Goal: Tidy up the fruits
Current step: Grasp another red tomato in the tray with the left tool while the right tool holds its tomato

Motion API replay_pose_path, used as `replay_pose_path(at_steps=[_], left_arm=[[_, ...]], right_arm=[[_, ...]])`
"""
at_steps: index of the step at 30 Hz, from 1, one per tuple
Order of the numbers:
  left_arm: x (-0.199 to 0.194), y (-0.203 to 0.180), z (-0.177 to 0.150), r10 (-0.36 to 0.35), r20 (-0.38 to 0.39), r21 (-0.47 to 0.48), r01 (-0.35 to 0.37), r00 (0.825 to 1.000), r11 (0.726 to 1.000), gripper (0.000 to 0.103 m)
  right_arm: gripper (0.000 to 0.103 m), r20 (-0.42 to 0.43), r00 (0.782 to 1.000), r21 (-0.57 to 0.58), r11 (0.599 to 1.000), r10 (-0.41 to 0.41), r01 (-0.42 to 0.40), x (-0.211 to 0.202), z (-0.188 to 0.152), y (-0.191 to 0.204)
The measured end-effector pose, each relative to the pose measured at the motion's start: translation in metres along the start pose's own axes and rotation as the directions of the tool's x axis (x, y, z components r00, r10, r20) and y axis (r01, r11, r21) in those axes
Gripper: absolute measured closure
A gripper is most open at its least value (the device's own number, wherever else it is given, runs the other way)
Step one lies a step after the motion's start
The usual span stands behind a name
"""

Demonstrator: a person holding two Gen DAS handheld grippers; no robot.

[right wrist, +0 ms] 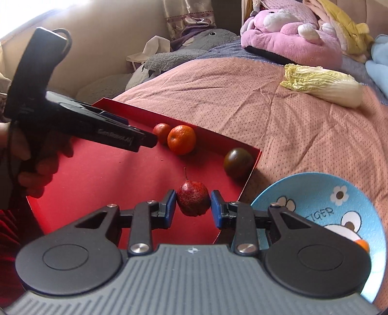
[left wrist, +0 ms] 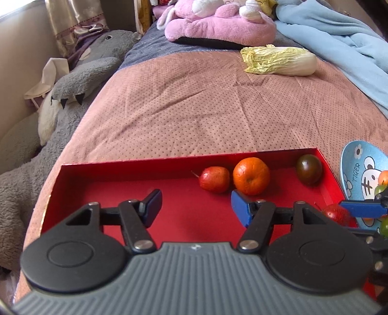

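A red tray [left wrist: 126, 167] [right wrist: 126, 106] lies on the bed. At its far side lie a small red fruit [left wrist: 215, 179] [right wrist: 162, 132], an orange [left wrist: 251, 176] [right wrist: 181, 139] and a dark tomato [left wrist: 309, 169] [right wrist: 238, 161]. My left gripper [left wrist: 196, 206] is open and empty above the tray floor, just short of the orange. My right gripper [right wrist: 193, 206] has a dark red stemmed fruit [right wrist: 193, 198] [left wrist: 337, 213] between its pads; small gaps show on both sides. A blue plate [right wrist: 322, 201] [left wrist: 359, 164] holding small fruits sits right of the tray.
A napa cabbage [left wrist: 281, 60] [right wrist: 322, 84] lies far back on the pink quilt [left wrist: 194, 109]. Plush toys [left wrist: 218, 21] and a blue blanket [left wrist: 339, 43] sit behind it. A grey plush [left wrist: 72, 80] lies along the left edge.
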State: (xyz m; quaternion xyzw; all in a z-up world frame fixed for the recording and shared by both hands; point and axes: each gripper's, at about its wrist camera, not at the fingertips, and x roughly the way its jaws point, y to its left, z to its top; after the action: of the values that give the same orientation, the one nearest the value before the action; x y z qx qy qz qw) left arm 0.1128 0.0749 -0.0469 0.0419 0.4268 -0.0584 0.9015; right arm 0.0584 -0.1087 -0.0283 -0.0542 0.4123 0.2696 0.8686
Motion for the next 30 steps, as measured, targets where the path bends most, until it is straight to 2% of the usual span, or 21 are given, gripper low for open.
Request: replay_pose_path(at_steps=[5, 12, 25, 28, 30], left_arm=[[0.016, -0.011, 0.001, 0.056, -0.027, 0.067, -0.054, 0.998, 0.996, 0.039], [0.025, -0.014, 0.004, 0.054, -0.027, 0.083, -0.052, 0.998, 0.995, 0.041], [0.038, -0.011, 0.013, 0.04, -0.021, 0.027, -0.04, 0.999, 0.999, 0.037], [0.038, -0.011, 0.013, 0.037, -0.016, 0.031, -0.037, 0.999, 0.999, 0.04], [0.036, -0.012, 0.012, 0.031, -0.012, 0.036, -0.03, 0.999, 0.999, 0.049]], right_arm=[[0.067, -0.004, 1.0, 0.01, 1.0, 0.01, -0.01, 0.0, -0.003, 0.001], [0.067, -0.014, 1.0, 0.014, 1.0, 0.021, -0.02, 0.001, -0.007, 0.002], [0.067, -0.039, 0.999, 0.016, 1.0, 0.02, -0.019, 0.003, -0.013, 0.012], [0.067, -0.043, 0.999, 0.017, 1.0, 0.022, -0.021, 0.004, -0.014, 0.015], [0.067, -0.042, 0.999, 0.016, 1.0, 0.024, -0.024, 0.003, -0.014, 0.018]])
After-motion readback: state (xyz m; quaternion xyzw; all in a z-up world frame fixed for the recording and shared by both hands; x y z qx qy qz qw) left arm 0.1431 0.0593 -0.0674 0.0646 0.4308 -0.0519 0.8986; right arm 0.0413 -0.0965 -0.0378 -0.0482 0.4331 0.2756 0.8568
